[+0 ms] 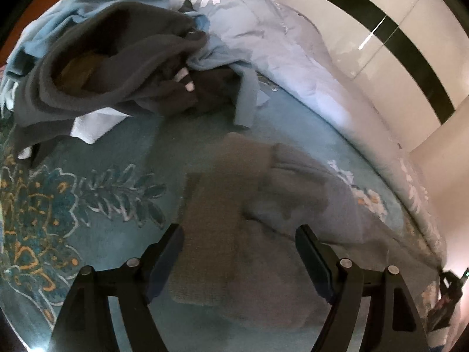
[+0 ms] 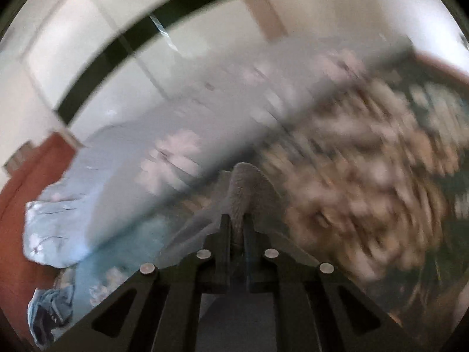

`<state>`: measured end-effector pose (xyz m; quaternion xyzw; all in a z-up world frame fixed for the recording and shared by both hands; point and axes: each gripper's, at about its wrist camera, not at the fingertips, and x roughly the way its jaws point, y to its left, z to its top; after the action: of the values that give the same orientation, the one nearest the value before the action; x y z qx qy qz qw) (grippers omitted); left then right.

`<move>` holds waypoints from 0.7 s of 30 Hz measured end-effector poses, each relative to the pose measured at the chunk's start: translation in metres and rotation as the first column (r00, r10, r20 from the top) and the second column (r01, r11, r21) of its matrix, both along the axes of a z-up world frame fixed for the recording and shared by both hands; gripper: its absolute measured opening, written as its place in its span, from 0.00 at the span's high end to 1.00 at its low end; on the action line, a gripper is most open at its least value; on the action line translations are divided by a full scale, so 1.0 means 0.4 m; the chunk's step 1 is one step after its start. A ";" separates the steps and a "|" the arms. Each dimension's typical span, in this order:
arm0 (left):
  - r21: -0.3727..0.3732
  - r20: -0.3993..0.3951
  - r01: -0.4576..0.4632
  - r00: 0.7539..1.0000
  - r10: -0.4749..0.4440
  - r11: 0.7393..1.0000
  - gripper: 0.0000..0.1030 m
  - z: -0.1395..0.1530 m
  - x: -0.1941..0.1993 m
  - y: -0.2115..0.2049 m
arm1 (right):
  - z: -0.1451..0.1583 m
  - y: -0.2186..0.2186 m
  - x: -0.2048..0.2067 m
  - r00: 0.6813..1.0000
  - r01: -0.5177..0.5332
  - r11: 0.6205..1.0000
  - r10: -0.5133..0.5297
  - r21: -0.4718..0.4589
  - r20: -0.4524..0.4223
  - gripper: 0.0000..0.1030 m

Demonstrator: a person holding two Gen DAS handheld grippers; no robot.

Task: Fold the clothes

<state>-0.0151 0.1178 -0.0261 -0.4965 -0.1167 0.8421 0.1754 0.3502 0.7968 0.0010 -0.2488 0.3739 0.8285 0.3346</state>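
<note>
A grey knit garment (image 1: 263,199) lies on the teal patterned bedspread (image 1: 117,234), blurred, in the left wrist view. My left gripper (image 1: 239,231) is open and empty just above its near part. My right gripper (image 2: 237,220) is shut on a fold of grey fabric (image 2: 246,182) that stands up between its fingers. The right wrist view is heavily blurred. A pile of unfolded clothes, with a dark grey hoodie (image 1: 111,67) and a light blue garment (image 1: 228,67), lies at the far left.
A pale blue duvet with white daisies (image 1: 263,29) runs along the bed's far side, by a white wall with a dark stripe (image 1: 410,44). An orange-brown headboard (image 2: 26,205) shows at the left of the right wrist view.
</note>
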 end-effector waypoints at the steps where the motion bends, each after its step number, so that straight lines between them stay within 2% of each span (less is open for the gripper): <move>1: -0.009 0.001 -0.008 1.000 0.008 1.000 0.21 0.002 -0.004 -0.004 | -0.031 0.002 0.008 1.000 0.009 1.000 -0.008 -0.026 0.018 0.93; 4: -0.028 0.001 -0.033 0.999 0.033 0.999 0.21 0.008 -0.011 -0.018 | -0.089 0.003 0.034 0.999 0.029 0.997 -0.027 -0.067 0.035 0.93; 7: -0.100 0.016 -0.050 0.999 0.051 0.994 0.21 -0.005 -0.020 -0.019 | -0.071 -0.001 0.040 0.999 0.030 0.998 -0.029 -0.055 0.021 0.93; 9: -0.119 0.039 -0.054 0.997 0.059 0.991 0.21 -0.029 -0.023 -0.023 | -0.043 -0.004 0.030 0.999 0.013 1.000 -0.012 -0.019 0.034 0.93; 11: -0.103 0.052 -0.066 0.996 0.072 0.992 0.21 -0.047 -0.018 -0.031 | -0.031 -0.003 0.015 0.998 0.000 1.000 0.000 0.004 0.069 0.93; 14: -0.071 0.055 -0.087 0.994 0.091 0.994 0.21 -0.055 -0.008 -0.050 | -0.064 0.004 0.008 0.993 0.004 1.000 -0.002 -0.015 0.120 0.93; 17: -0.054 0.043 -0.095 0.994 0.098 0.994 0.21 -0.034 0.011 -0.068 | -0.080 0.004 0.028 0.995 0.009 0.999 -0.006 -0.037 0.097 0.92; 21: 0.012 0.015 -0.163 0.987 0.163 0.987 0.21 -0.003 0.069 -0.119 | -0.037 -0.031 0.049 0.998 -0.001 1.000 0.001 0.009 0.067 0.85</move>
<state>0.0123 0.0704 -0.0275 -0.4901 -0.1634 0.8493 0.1084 0.3696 0.7843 -0.0136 -0.2752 0.3586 0.8215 0.3476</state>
